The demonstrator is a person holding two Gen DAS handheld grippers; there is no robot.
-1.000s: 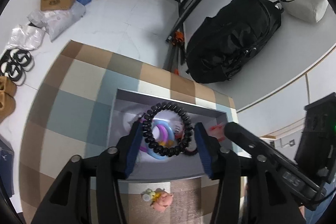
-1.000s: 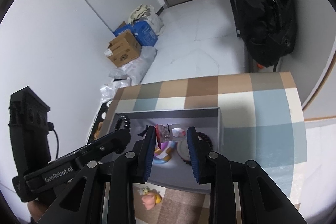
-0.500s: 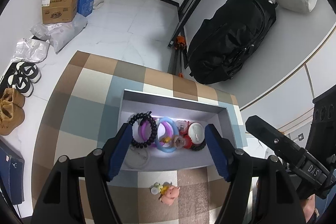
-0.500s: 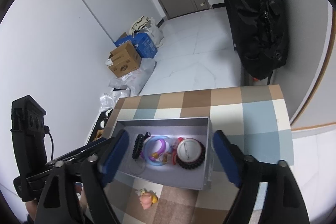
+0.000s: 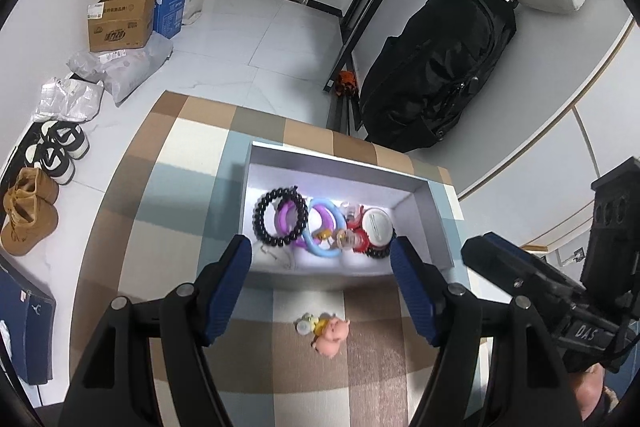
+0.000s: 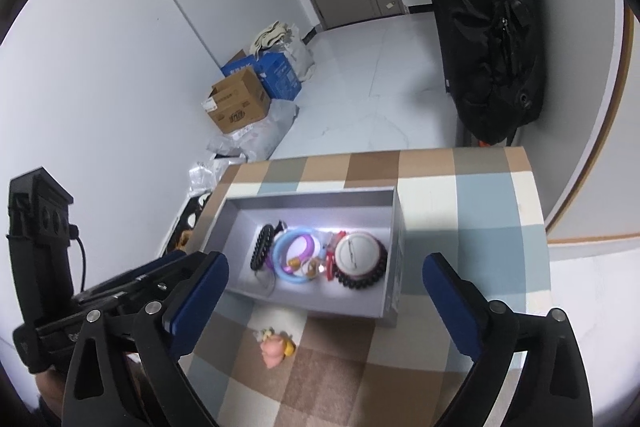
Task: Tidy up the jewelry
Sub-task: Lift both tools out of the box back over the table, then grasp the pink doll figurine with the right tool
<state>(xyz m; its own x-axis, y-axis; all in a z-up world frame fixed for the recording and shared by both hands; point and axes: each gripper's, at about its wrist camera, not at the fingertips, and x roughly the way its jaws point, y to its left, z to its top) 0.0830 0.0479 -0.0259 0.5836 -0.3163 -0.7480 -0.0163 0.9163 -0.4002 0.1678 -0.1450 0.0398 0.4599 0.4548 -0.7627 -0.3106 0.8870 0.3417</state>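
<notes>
- Since a second ago both hand-held grippers have drawn back from the grey box (image 5: 438, 223); the black bead bracelet (image 5: 280, 217) and clear clip (image 5: 345, 238) now lie inside it.
- Checked bench (image 5: 176, 187) carries the box.
- Right hand-held gripper (image 6: 326, 301): jaws just widened fully, empty.
- Left hand-held gripper (image 5: 320, 279): open, empty.
- Pink pig charm (image 5: 332, 337) lies just before the box.

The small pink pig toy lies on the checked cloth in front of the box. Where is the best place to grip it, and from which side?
Grip the pink pig toy across its round body, probably from above. It lies alone on the cloth, clear of the grey box, and the small pale charm attached to it looks too thin to pinch.
</notes>
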